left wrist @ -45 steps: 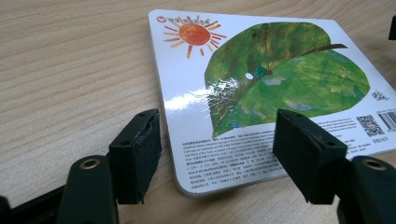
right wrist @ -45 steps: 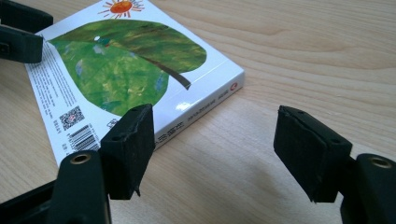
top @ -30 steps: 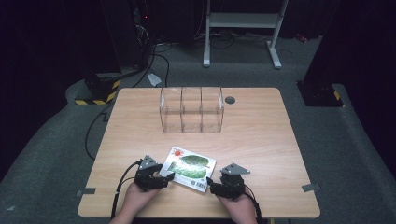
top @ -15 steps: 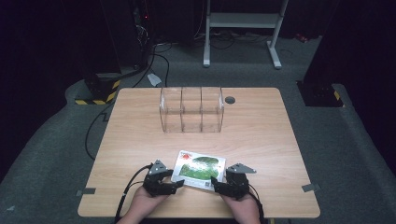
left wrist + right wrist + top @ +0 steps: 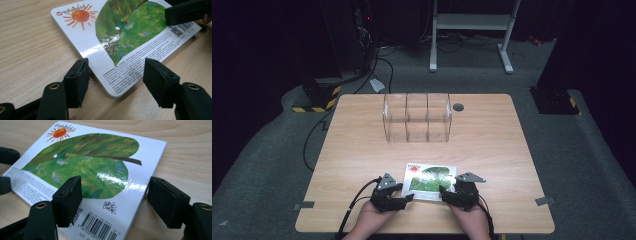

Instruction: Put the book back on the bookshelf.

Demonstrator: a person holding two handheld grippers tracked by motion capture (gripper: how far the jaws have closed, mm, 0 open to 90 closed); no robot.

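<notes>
- High view: the book (image 5: pixel 430 177) lies flat near the table's (image 5: pixel 512 150) front edge, between the left gripper (image 5: pixel 408 198) and the right gripper (image 5: pixel 444 192).
- Left gripper view: jaws wide apart around the book's (image 5: pixel 120 37) corner, holding nothing.
- Right gripper view: jaws wide apart at the barcode corner. The book (image 5: pixel 95 162) is not picked up yet.

We see a white book (image 5: pixel 430 176) with a green leaf, an orange sun and a black barcode, between our black tools, on the pale wood-grain desk (image 5: pixel 492 145).
</notes>
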